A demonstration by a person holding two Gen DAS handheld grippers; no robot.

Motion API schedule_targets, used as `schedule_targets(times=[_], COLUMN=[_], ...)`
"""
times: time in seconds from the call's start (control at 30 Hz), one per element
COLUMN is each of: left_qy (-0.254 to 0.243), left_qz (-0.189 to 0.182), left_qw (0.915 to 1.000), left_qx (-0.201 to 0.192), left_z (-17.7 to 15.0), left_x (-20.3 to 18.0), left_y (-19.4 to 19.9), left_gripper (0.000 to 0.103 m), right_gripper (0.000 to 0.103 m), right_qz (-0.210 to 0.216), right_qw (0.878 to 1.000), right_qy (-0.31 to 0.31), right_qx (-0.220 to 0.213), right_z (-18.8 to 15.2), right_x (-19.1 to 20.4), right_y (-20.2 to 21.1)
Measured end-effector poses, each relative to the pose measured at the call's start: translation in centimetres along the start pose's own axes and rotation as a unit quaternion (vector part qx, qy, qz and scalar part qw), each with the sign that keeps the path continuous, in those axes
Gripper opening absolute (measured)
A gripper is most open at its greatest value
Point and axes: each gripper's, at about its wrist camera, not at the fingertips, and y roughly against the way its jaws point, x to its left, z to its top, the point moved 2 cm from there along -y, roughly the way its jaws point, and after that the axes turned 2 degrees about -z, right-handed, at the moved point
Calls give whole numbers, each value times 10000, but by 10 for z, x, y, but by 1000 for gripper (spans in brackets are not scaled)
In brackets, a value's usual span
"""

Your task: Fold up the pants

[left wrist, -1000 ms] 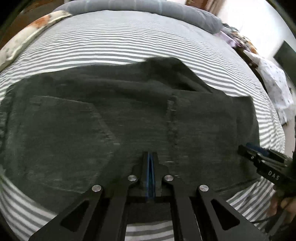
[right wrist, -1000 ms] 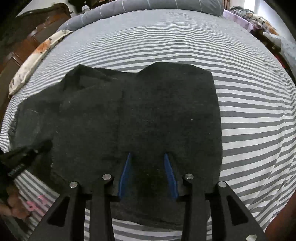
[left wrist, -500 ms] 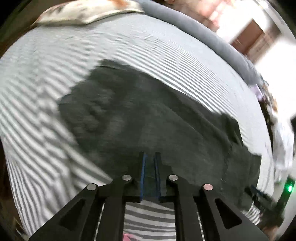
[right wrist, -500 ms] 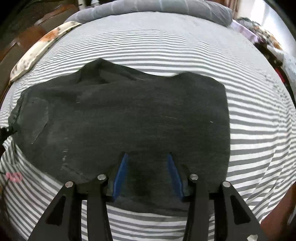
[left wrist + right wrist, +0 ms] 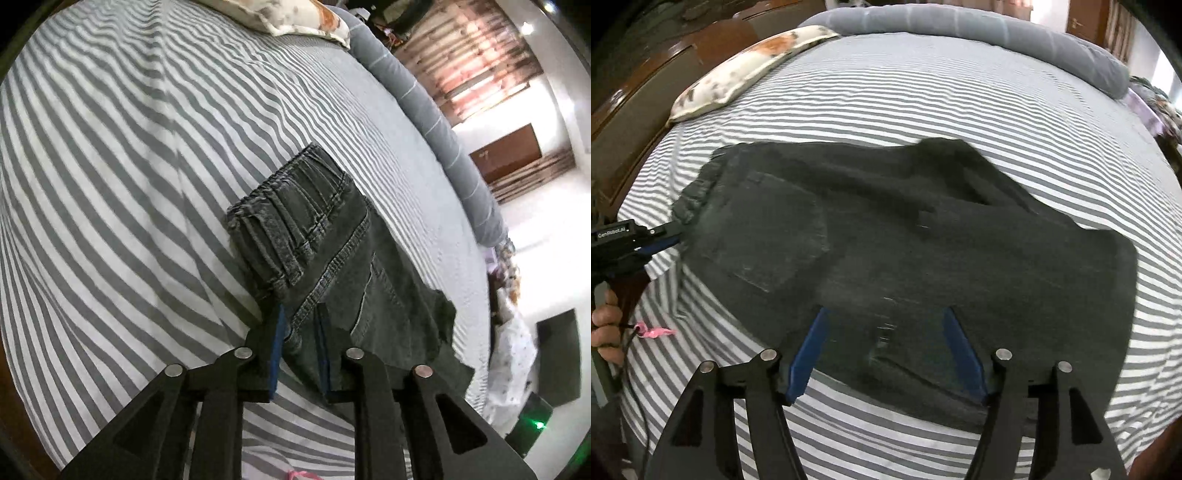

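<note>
Right gripper [image 5: 884, 350] is opening over the near edge of the dark denim pants [image 5: 905, 243], gripping nothing. Left gripper [image 5: 299, 332] is opening at the waistband [image 5: 291, 229]. Pants lie folded on the striped bedsheet [image 5: 923, 96]. Denim looks heavy and floppy, so I'd grab thick seams.

Pants [image 5: 332, 258] are faded charcoal denim, matt, coarse weave with raised stitching; bedsheet [image 5: 147, 166] soft matt striped cotton-like cloth; left gripper [image 5: 299, 347] matt black plastic, blue rubbery pads, bright metal pins; headboard [image 5: 665, 74] glossy varnished wood.
</note>
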Motion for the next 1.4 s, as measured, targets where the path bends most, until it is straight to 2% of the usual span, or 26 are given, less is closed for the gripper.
schedule_targets(times=[0.13,0.23,0.43,0.5,0.57,0.67,0.77,0.93,1.0,1.07,1.23,1.33,1.4], left_qy=[410,381,737,872,907,887,816,629,526,382,105,-96,-471], left_qz=[-215,-219,-295,-351,-322,-236,-184,-59,41,160,354,277,162], left_qw=[9988,9987,9967,9955,9954,9958,9965,9980,9986,9991,9988,9985,9971], left_qx=[150,271,150,78,20,24,29,-17,-54,-135,-307,-470,-572], left_z=[-1,0,15,23,30,38,42,41,42,42,38,36,33], left_x=[15,15,28,33,35,34,31,23,18,13,-7,-33,-65], left_y=[-4,-9,-18,-20,-24,-31,-35,-35,-34,-32,-18,-2,10], left_gripper=[25,25,27,29,36,37,41,41,35,23,19,18,18], right_gripper=[64,64,64,64,64,64,65,66,66,66,67,69,70], right_qz=[119,161,163,160,150,146,107,-42,-87,-109,29,138,193], right_qw=[9998,9997,9995,9994,9995,9994,9995,9992,9985,9986,9990,9991,9988], right_qy=[60,87,65,42,36,6,30,46,32,50,-87,-292,-435], right_qx=[123,171,277,289,293,319,309,401,532,523,448,257,120], right_z=[2,1,0,-1,0,1,2,3,0,-2,-2,-2,-5], right_x=[12,15,17,17,16,15,16,15,14,14,7,-8,-21], right_y=[-9,-13,-21,-23,-23,-25,-27,-39,-48,-50,-40,-21,-8])
